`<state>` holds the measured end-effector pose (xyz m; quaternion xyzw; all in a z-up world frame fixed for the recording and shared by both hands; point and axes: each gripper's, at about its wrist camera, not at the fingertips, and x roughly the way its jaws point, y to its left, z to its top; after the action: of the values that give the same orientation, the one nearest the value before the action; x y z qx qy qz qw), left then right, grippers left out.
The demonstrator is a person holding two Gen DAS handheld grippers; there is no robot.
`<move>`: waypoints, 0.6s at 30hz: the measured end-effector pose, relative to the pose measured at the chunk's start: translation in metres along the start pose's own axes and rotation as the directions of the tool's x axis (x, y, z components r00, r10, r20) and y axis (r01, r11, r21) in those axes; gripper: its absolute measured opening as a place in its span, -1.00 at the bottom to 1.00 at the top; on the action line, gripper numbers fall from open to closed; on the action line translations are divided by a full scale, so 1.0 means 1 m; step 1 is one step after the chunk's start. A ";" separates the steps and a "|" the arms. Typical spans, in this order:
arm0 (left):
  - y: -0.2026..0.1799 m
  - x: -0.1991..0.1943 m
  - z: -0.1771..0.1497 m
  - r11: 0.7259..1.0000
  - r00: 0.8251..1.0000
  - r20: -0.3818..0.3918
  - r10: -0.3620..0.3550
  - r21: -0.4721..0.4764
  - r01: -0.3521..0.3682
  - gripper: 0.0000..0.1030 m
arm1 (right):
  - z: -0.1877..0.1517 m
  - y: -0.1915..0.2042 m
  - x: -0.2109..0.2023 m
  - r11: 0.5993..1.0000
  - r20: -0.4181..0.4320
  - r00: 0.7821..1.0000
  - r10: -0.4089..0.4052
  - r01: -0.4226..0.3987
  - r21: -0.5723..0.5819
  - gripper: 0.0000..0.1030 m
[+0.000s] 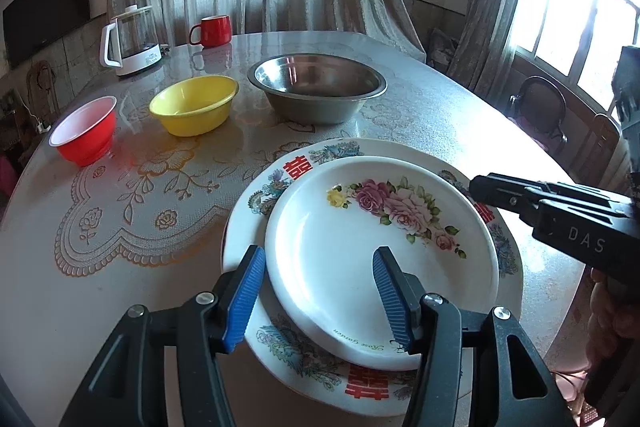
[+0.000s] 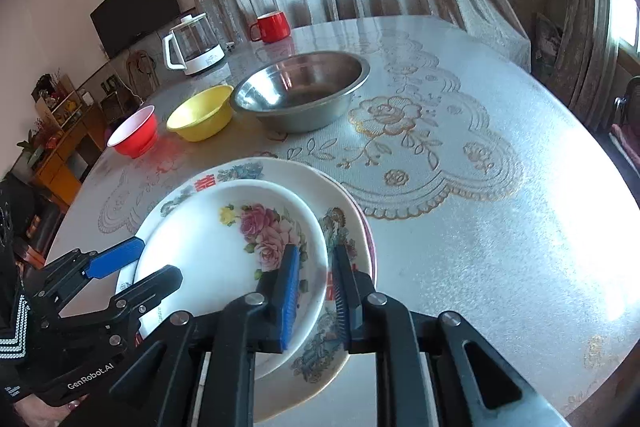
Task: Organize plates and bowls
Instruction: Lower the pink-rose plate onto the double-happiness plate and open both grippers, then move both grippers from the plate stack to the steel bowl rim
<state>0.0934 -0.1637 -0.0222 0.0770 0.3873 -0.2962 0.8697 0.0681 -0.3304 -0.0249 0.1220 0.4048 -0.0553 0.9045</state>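
The rose plate sits on top of the larger plate with red characters and a patterned rim, and at least one more rim peeks out beneath that on the right wrist view — so the plates look stacked already, smallest on top.

The right gripper has its fingers nearly closed on the rose plate's right rim: one blue pad lies inside the dish, the other outside over the larger plate. Whether they pinch the rim firmly or have only just let go I cannot tell for sure, though the narrow gap and the rim between the pads read as a grip. The left gripper stands released, about half spread, straddling the near left edge of the same plate — one finger beyond the rim, one over the dish, neither pressing.

Beyond the fingers, further up the tabletop, the bowls are separate: a steel bowl straight ahead, a yellow bowl just left of it, and a red bowl further left, all upright and apart in a row. A red mug and a glass kettle stand at the far edge.

By my reading the plate half is close to finished; nesting the three bowls is still to do.
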 end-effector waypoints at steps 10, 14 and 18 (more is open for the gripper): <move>0.014 -0.021 0.001 0.998 0.999 0.053 -0.012 -0.068 0.015 0.64 | -0.002 0.001 -0.003 0.996 0.005 0.996 0.085 -0.085 0.020 -0.63; 0.022 -0.029 0.001 0.996 0.998 0.066 0.017 -0.094 -0.011 0.79 | -0.005 0.006 0.001 0.994 -0.015 0.994 0.107 -0.106 0.025 -0.63; 0.035 -0.033 -0.002 0.989 0.997 0.062 0.033 -0.144 -0.024 0.90 | -0.007 0.012 0.002 0.992 -0.020 0.992 0.128 -0.128 0.024 -0.62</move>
<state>0.0948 -0.1197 -0.0027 0.0104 0.3781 -0.2574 0.8892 0.0665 -0.3171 -0.0286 0.1584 0.4052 -0.0005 0.9004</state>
